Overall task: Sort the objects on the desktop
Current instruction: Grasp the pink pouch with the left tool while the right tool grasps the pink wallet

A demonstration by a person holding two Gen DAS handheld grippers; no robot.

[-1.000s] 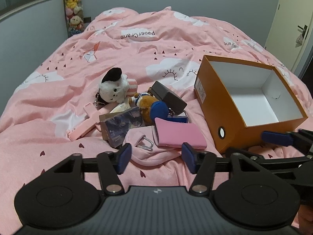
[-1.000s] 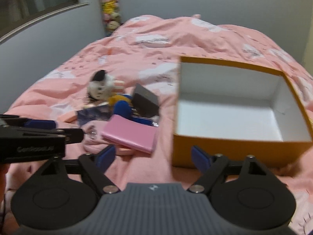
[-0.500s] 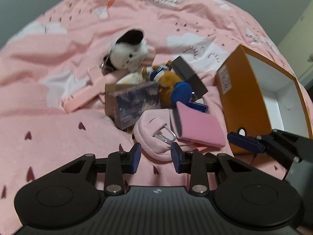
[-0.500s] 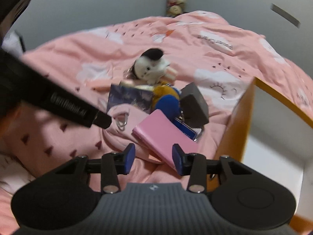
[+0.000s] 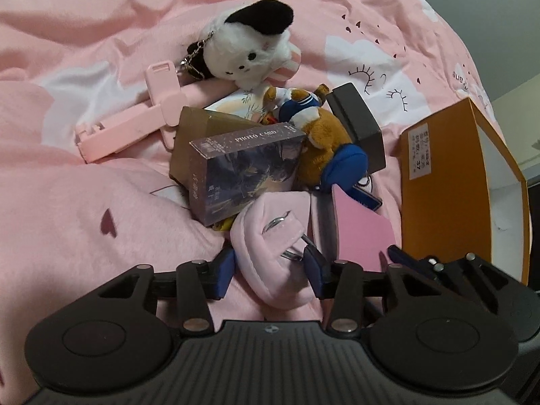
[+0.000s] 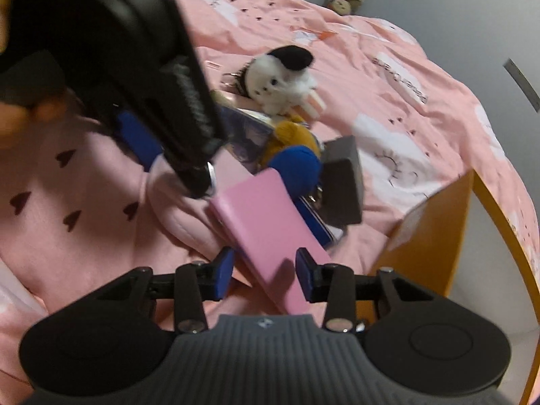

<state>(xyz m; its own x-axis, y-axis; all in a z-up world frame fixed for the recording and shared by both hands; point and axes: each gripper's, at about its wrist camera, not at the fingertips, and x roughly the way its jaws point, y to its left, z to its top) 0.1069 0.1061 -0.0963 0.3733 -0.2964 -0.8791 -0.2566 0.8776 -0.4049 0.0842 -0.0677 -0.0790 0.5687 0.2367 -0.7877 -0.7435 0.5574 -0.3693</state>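
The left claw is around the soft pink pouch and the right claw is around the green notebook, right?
Almost. The left claw does sit around the soft pink pouch, but the notebook between the right claw pads is pink, not green. The right wrist view shows its pink cover clearly.
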